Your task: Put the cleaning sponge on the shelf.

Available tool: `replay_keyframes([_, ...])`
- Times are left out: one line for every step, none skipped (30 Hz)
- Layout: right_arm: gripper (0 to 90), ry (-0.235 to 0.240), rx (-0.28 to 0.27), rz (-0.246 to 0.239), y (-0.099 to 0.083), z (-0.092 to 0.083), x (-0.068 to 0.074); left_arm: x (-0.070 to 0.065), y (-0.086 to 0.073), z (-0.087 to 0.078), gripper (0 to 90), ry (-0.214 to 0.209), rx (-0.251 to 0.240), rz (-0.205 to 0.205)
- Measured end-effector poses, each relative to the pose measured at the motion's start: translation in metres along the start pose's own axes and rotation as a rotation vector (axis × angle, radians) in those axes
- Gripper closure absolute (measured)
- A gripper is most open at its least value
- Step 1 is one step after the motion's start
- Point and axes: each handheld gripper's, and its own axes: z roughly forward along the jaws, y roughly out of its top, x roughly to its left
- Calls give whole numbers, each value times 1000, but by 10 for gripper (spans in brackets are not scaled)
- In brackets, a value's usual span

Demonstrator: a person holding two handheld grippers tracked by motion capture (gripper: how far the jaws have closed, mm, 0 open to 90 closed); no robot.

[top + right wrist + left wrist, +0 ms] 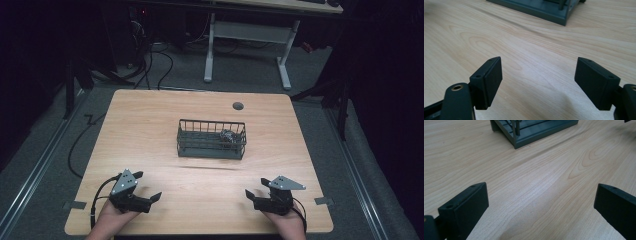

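Both pairs of jaws stand wide apart with nothing between them but bare wood. In the left gripper view the left gripper [541,202] has its jaws cut off by the bottom and right edges; in the right gripper view the right gripper [539,82] shows both pads whole.

From the high view, the left gripper [148,186] and the right gripper [256,188] lie low at the desk's near edge, well apart, each angled inward toward the middle. Each is held by a hand [107,220] that the bottom edge cuts off.

The desk [150,125] carries a dark wire basket [211,139] at its centre, well ahead of both grippers. Something small and greyish [228,135] lies in its right end, too blurred to identify. In both gripper views, the frame's top crops the basket to its base.
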Motion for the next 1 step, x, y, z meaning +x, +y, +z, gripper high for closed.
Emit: replay_keyframes([224,0,0,0,0,0,0,0,0,0,2,0,0,0])
